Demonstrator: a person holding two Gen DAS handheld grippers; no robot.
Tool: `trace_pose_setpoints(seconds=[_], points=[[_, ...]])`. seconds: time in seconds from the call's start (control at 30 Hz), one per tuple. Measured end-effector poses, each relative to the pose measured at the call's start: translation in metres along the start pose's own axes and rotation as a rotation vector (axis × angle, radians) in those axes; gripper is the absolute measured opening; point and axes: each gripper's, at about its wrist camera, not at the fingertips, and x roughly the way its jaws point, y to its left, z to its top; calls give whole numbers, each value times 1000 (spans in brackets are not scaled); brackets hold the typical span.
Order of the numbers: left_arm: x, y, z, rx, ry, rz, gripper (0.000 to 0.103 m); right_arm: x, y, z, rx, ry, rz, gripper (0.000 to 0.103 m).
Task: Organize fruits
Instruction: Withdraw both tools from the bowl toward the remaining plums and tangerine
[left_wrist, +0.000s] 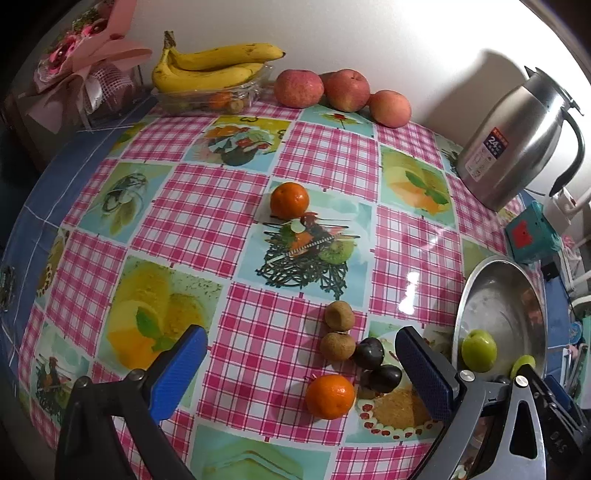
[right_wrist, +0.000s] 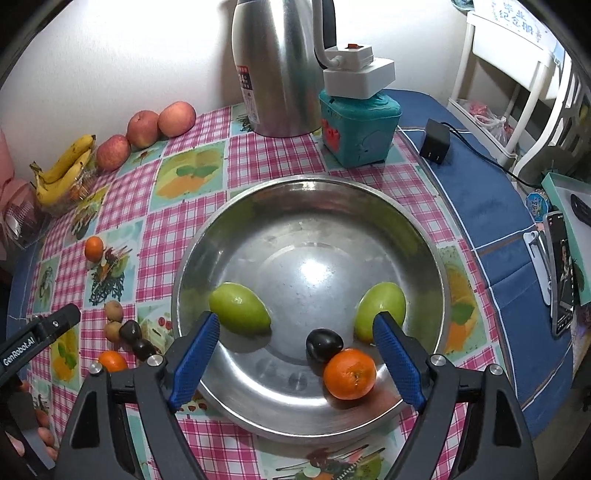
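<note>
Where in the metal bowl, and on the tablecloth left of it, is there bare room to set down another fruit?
The steel bowl is bare across its middle and far half; its near side is crowded by two green fruits, a dark plum and an orange. On the cloth, the checks between the far orange and the apples are free.

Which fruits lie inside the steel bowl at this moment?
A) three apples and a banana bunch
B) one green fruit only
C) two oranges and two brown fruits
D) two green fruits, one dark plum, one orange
D: the right wrist view shows the steel bowl holding two green fruits, a dark plum and an orange.
</note>
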Motion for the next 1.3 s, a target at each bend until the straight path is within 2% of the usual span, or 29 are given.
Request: trace_pose_setpoints(seconds=[0.27,0.7,0.83,1.3], points=[[0,7,3,0,-4,0,103,3,13,-4,-48,7,2,86],[-3,31,11,-7,-33,39,103,-1,66,-8,-118,-3,173,86],[-2,41,12,-31,-25,13,103,0,84,-11,-156,7,215,86],[12,50,9,-64,50,-39,103,16,124,-23,-249,59,246,86]])
